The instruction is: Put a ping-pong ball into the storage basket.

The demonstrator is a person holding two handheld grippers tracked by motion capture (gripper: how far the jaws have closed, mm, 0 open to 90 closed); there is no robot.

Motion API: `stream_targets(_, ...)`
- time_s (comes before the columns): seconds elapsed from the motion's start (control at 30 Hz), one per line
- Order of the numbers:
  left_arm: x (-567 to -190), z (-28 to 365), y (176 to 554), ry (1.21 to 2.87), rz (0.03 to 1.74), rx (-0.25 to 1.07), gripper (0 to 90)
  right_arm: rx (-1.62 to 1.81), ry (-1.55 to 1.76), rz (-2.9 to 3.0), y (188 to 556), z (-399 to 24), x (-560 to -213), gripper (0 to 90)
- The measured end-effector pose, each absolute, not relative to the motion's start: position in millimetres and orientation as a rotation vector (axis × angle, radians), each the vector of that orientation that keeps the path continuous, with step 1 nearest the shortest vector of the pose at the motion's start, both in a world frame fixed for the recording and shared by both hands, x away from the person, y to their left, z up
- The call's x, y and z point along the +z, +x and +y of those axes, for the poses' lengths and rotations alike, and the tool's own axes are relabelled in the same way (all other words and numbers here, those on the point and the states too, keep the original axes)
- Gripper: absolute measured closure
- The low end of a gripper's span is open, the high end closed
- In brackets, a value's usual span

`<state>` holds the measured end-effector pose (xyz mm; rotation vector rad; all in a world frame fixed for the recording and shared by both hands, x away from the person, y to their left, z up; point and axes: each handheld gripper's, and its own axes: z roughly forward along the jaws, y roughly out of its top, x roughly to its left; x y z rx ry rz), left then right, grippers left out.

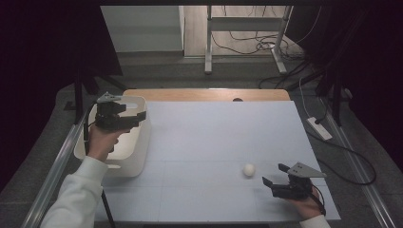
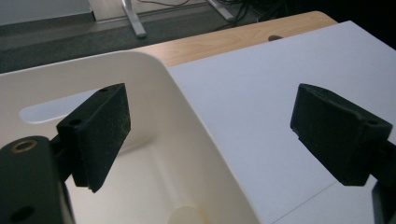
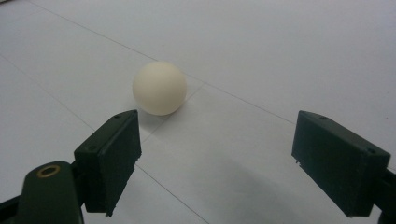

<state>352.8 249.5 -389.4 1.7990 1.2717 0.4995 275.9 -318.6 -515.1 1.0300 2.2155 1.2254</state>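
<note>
Left gripper (image 1: 124, 115) over the white bin (image 1: 142, 156) at the table's (image 1: 214, 128) left edge, fingers spread wide with nothing between; right gripper (image 1: 274, 175) low on the table, fingers likewise apart, just beside the white ball (image 1: 249, 169), not touching it.

Ahead of you, the pale wooden tabletop (image 1: 209, 94) carries a white sheet cover (image 1: 214, 137). Beyond its far edge you see grey carpeted floor (image 1: 190, 71) and the white metal legs of another desk (image 1: 244, 33), with black cables (image 1: 247, 45) tangled beneath. A white power strip (image 1: 319, 128) lies to your right. Dark curtains (image 1: 47, 42) close in both sides; the lighting is dim.
</note>
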Motion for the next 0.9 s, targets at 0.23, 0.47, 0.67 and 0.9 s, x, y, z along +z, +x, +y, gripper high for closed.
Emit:
stream_targets(0.23, -384.6, 240.6, 346.2, 1.807, 1.196, 0.488, 12.9, 1.230, 1.031, 2.213, 276.0, -318.5, -515.1, 15.6)
stream_targets(0.47, -382.2, 233.3, 341.7, 1.826, 1.150, 0.453, 12.9, 1.231, 1.032, 2.212, 276.0, -318.7, -515.0, 15.6)
stream_targets(0.67, -383.7, 227.1, 339.2, 1.821, 1.125, 0.417, 12.8, 1.226, 1.033, 2.211, 276.0, -318.9, -514.9, 15.5)
stream_targets(0.9, -386.8, 222.3, 337.8, 1.819, 1.095, 0.376, 12.8, 1.225, 1.034, 2.211, 276.0, -319.3, -515.0, 15.6)
